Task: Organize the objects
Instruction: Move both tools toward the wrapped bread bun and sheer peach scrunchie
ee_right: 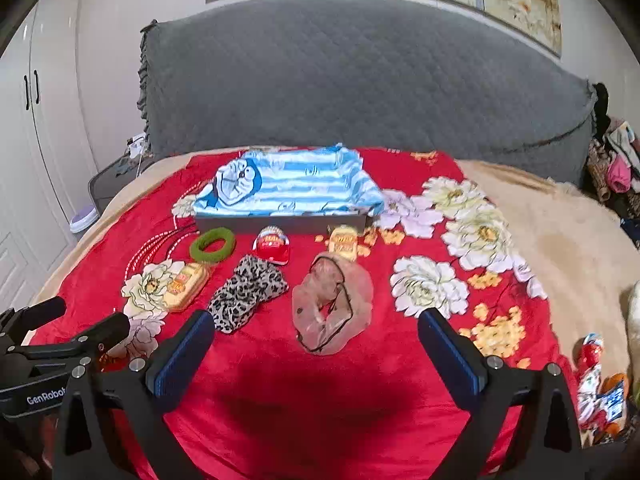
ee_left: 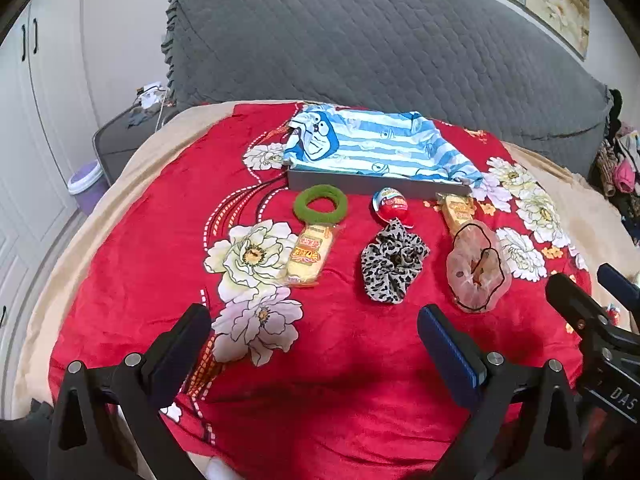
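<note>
On the red flowered blanket (ee_left: 340, 340) lie a green hair ring (ee_left: 320, 204), a yellow wrapped snack (ee_left: 310, 254), a red-and-white egg-shaped sweet (ee_left: 391, 204), a leopard-print scrunchie (ee_left: 392, 260), a second yellow snack (ee_left: 458, 210) and a sheer pink scrunchie (ee_left: 476, 268). Behind them stands a grey box lined with blue-striped cartoon cloth (ee_left: 372, 148). My left gripper (ee_left: 314, 332) hovers open in front of the row with nothing between its fingers. My right gripper (ee_right: 316, 336) is open too, just short of the pink scrunchie (ee_right: 332, 304); the leopard scrunchie (ee_right: 248, 292) lies left of it.
A grey quilted headboard (ee_left: 360, 40) rises behind the box. A white wardrobe (ee_left: 36, 120) and a purple bin (ee_left: 86, 184) stand to the left. Clothes (ee_left: 620, 160) are piled at the far right. Wrapped sweets (ee_right: 596, 384) lie at the blanket's right edge beside a beige blanket (ee_right: 560, 224).
</note>
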`<act>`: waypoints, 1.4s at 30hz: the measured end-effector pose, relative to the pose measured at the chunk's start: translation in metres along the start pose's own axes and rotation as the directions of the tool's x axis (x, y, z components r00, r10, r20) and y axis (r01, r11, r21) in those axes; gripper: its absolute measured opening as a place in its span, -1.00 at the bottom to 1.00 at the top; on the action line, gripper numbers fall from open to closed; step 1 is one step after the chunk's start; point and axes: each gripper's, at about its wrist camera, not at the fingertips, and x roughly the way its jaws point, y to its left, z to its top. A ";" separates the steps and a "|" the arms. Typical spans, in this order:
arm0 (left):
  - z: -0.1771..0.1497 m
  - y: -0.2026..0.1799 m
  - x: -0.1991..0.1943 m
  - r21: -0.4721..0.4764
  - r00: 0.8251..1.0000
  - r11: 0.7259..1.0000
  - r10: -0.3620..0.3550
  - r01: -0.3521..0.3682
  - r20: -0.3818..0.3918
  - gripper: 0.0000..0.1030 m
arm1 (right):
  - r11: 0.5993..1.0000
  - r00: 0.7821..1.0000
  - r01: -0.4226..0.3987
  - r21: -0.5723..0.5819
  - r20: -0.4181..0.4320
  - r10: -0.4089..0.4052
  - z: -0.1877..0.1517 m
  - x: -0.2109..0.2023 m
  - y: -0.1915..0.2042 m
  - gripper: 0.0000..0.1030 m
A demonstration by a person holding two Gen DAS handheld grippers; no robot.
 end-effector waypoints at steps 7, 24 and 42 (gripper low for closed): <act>0.000 0.004 -0.011 -0.014 1.000 1.000 -0.004 0.004 0.011 1.00 | 1.000 1.000 -0.005 -0.021 0.026 0.006 0.001 -0.015 0.001 0.99; 0.001 0.008 -0.016 -0.018 1.000 1.000 0.009 -0.009 0.011 1.00 | 0.999 0.999 -0.030 -0.031 0.015 0.031 -0.003 -0.022 0.003 0.99; -0.001 0.005 -0.028 -0.002 1.000 1.000 0.017 -0.017 0.016 1.00 | 0.998 0.998 -0.063 -0.018 0.021 0.063 0.001 -0.033 0.002 0.99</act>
